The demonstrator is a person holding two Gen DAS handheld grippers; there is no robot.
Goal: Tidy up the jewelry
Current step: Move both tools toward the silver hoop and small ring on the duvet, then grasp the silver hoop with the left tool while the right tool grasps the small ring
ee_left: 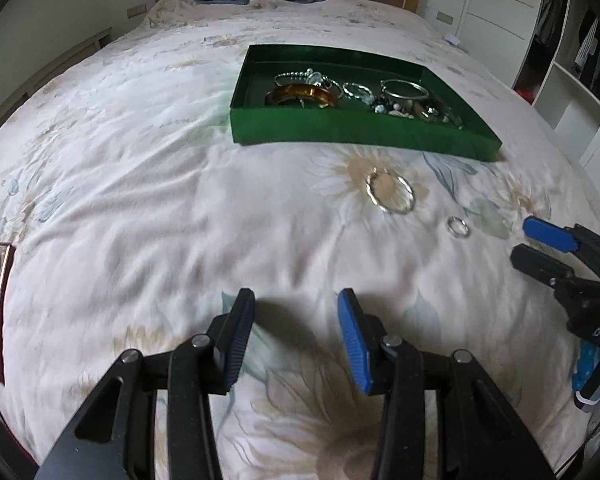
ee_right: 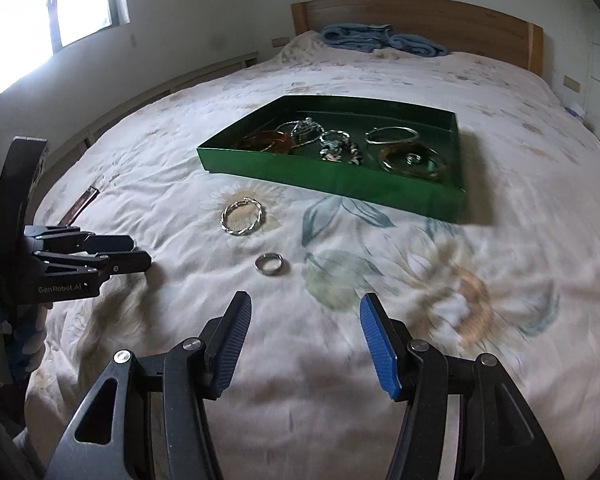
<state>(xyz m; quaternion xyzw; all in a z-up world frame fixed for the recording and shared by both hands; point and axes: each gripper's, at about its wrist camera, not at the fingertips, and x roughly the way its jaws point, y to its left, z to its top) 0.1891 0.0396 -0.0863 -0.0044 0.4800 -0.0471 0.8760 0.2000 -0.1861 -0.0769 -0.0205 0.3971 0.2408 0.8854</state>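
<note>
On the floral bedspread [ee_right: 340, 360], the green tray [ee_right: 340, 184] is sitting at 12 o'clock, holding bangles and beaded pieces. A twisted silver bangle [ee_right: 242, 216] and a small silver ring [ee_right: 269, 263] are lying just in front of it, slightly apart. The left gripper [ee_left: 296, 300] is hovering with fingers spread, gripping nothing. The right gripper [ee_right: 306, 304], at 3 o'clock of the left, is likewise released and empty.

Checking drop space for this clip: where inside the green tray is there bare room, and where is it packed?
In the green tray, the far strip along the back wall is bare, as is the far-left corner. Its near half is crowded: amber bangle, bead cluster, silver bangles. Outside, twisted bracelet and ring lie on open bedspread.
</note>
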